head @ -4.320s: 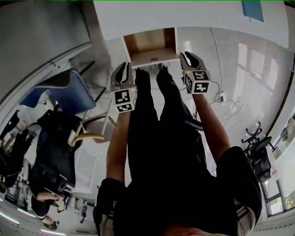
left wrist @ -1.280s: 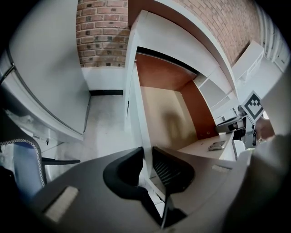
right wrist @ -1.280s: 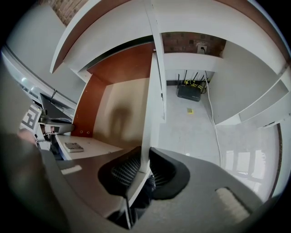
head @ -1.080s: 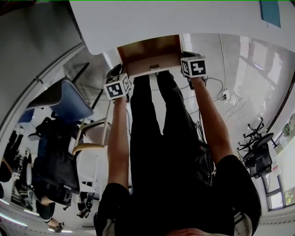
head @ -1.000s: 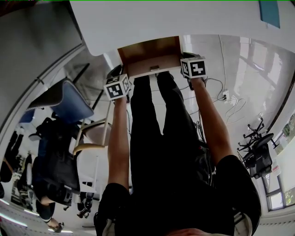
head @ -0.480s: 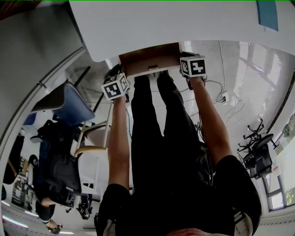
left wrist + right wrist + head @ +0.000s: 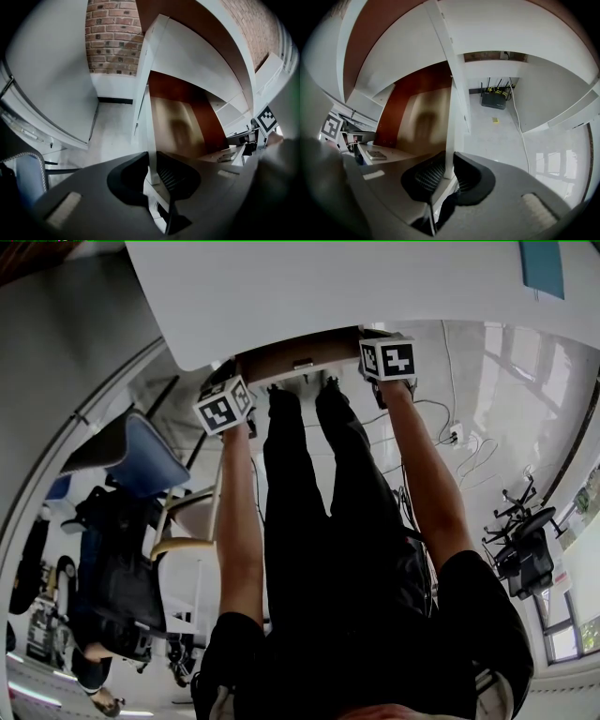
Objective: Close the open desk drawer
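While both point steeply down, the left tool (image 7: pixel 151 165) is clamped on the left side wall of the drawer (image 7: pixel 174 125), its pads pressing the thin white panel. The right tool (image 7: pixel 449 171) grips the right side wall the same way. The drawer, wood-lined and white-fronted, sits mostly under the white desk (image 7: pixel 328 287), a narrow strip showing. Person's legs (image 7: pixel 300 484) stand below the front. Blue chair (image 7: pixel 145 451) at left. Black router (image 7: pixel 493 99) on the floor.

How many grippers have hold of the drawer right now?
2. The left gripper clamps the left side wall of the drawer; the right gripper clamps its right side wall. Neither is hidden.
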`<action>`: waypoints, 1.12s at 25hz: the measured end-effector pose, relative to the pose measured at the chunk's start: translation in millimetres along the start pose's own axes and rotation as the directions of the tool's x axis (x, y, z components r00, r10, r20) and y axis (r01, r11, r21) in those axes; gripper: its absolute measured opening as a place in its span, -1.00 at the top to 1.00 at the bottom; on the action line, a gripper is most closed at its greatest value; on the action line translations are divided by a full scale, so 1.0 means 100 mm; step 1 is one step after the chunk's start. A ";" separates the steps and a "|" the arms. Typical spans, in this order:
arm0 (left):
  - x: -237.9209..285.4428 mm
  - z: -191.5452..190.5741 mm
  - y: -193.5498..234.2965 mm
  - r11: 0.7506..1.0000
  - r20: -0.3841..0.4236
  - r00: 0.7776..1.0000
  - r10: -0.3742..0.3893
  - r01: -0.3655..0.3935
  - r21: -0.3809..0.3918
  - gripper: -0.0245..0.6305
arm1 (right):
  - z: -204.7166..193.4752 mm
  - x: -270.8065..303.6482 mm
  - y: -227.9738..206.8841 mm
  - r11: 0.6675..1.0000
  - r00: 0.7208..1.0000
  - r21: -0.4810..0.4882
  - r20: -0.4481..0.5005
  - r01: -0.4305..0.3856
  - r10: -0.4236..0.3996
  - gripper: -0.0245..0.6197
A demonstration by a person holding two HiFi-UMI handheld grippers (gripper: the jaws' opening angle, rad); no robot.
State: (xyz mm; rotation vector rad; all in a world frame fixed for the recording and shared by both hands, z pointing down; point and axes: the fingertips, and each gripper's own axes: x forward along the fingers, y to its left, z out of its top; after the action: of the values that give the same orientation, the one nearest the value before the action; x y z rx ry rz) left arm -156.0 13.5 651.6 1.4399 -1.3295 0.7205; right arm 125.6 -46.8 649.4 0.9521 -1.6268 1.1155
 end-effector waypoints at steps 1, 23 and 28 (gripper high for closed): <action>0.01 0.03 0.01 1.000 0.000 1.000 0.002 -0.002 0.004 0.69 | 0.02 0.01 0.00 1.000 1.000 0.005 0.002 -0.001 0.001 0.74; 0.07 0.22 0.02 1.000 0.067 0.998 0.000 0.000 -0.003 0.68 | 0.25 0.03 -0.03 1.000 0.996 0.017 0.090 0.022 -0.023 0.73; 0.06 0.26 -0.01 1.000 0.081 0.997 0.004 -0.004 0.000 0.69 | 0.27 0.01 -0.05 0.999 0.994 0.020 0.103 0.026 -0.028 0.73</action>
State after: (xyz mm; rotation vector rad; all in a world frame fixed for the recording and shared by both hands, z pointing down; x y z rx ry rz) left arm -159.4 -12.5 648.3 1.4802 -1.3942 0.6705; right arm 122.7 -74.3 646.9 1.0558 -1.6840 1.0802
